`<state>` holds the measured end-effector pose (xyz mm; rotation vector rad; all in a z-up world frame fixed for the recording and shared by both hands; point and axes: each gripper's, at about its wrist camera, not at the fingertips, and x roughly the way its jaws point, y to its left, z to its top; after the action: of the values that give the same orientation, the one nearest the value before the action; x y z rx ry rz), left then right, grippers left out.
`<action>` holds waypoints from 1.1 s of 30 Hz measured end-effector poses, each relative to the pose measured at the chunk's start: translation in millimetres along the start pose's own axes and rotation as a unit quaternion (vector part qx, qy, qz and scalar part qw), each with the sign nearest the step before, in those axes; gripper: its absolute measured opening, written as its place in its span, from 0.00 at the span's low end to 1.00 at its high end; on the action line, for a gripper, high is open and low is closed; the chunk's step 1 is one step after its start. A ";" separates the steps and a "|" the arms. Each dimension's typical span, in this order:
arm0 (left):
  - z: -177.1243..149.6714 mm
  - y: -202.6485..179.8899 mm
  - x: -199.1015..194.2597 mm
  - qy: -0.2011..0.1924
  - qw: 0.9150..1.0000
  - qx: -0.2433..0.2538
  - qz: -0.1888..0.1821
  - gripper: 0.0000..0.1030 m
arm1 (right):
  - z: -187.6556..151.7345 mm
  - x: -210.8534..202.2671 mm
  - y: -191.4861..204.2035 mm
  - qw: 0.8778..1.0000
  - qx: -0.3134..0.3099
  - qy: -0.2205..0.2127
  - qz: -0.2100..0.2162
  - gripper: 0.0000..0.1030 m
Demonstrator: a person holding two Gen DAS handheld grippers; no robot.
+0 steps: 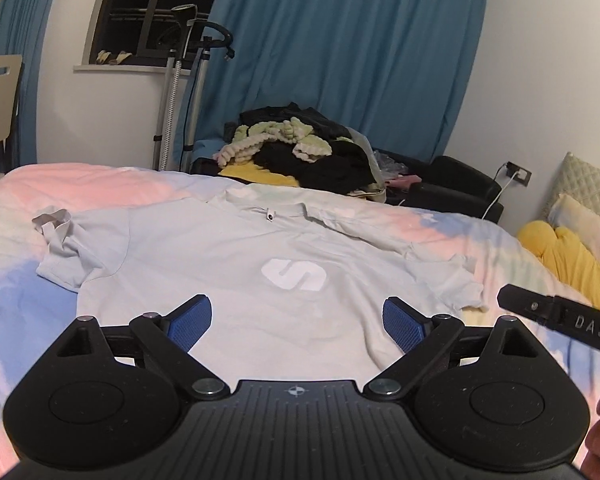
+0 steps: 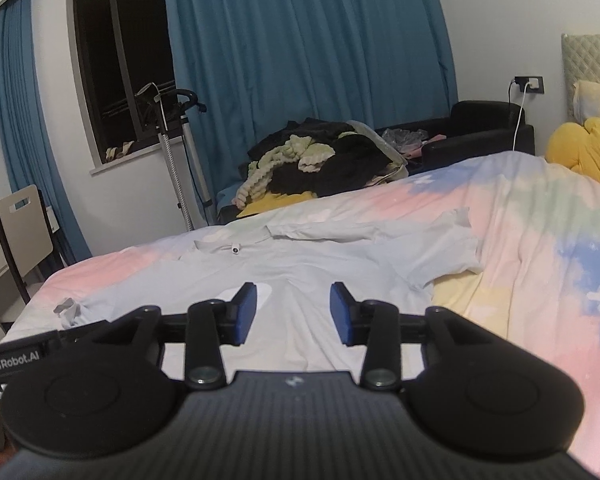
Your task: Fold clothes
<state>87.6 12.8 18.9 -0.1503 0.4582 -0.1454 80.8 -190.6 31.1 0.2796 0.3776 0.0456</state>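
A pale grey-blue T-shirt (image 1: 228,256) with a white S logo lies spread flat on the bed, collar at the far side, sleeves out to left and right. It also shows in the right wrist view (image 2: 300,264). My left gripper (image 1: 296,320) is open and empty, held above the shirt's near hem. My right gripper (image 2: 292,308) is open and empty, also above the shirt's lower part. The body of the right gripper (image 1: 560,320) shows at the right edge of the left wrist view.
The bed has a pastel pink, blue and yellow cover (image 2: 540,264). A pile of dark, green and yellow clothes (image 1: 300,152) sits beyond the far edge. A yellow pillow (image 1: 572,260) lies at the headboard. A chair (image 2: 20,232) stands at the left.
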 end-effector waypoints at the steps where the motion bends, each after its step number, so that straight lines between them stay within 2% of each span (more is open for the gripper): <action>1: -3.2 -3.4 3.4 -0.001 1.000 0.016 0.001 0.92 | -1.0 1.4 -3.5 1.000 0.009 0.001 0.001 0.43; 3: -10.7 -10.4 12.4 -0.002 0.999 0.045 0.001 0.94 | -4.6 9.8 -13.4 1.000 0.016 0.000 -0.006 0.53; 4: -15.0 -12.4 17.2 -0.001 0.999 0.053 -0.002 0.94 | -6.7 14.5 -18.3 1.000 0.015 -0.002 -0.014 0.63; 8: -25.3 -13.6 40.5 0.020 0.999 0.041 -0.015 0.95 | -11.2 42.4 -48.0 0.999 0.046 -0.001 -0.012 0.78; 11: -26.6 -14.2 52.7 0.023 0.999 0.025 -0.013 0.96 | -9.0 70.1 -72.6 0.999 0.050 0.003 -0.021 0.82; 13: -24.3 -13.6 60.4 0.033 0.999 0.002 -0.008 0.96 | -6.7 94.8 -97.5 0.997 0.074 0.012 -0.032 0.82; 16: -20.9 -10.1 71.8 0.051 0.998 -0.036 -0.010 0.97 | -0.8 138.4 -148.6 0.987 0.154 0.033 -0.044 0.82; 18: -19.9 -7.7 81.2 0.060 0.997 -0.051 -0.009 0.97 | -0.3 167.7 -179.7 0.973 0.220 0.056 -0.033 0.82; 19: -19.4 -6.3 87.1 0.065 0.996 -0.059 -0.009 0.97 | -1.3 183.8 -193.5 0.964 0.254 0.073 -0.015 0.81; 21: -18.4 -2.8 98.8 0.076 0.994 -0.076 -0.008 0.97 | -2.4 206.2 -209.2 0.950 0.300 0.080 -0.003 0.78; 24: -15.4 3.9 113.8 0.092 0.990 -0.102 -0.017 0.97 | 3.1 229.2 -215.6 0.949 0.310 0.048 -0.001 0.77; 27: -12.9 8.6 120.5 0.092 0.989 -0.111 -0.017 0.97 | 8.9 250.8 -221.5 0.950 0.311 0.026 -0.019 0.62; 31: -8.0 18.8 116.5 0.089 0.988 -0.128 -0.018 0.97 | 16.3 270.8 -230.7 0.949 0.311 -0.006 -0.047 0.55; 33: -4.2 25.5 110.1 0.082 0.987 -0.140 -0.018 0.97 | 23.7 279.8 -227.9 0.955 0.288 -0.001 -0.069 0.29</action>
<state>186.1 18.3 -36.5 -0.4248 0.6397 -0.1287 347.8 -388.9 -111.1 0.8301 0.4027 -0.2075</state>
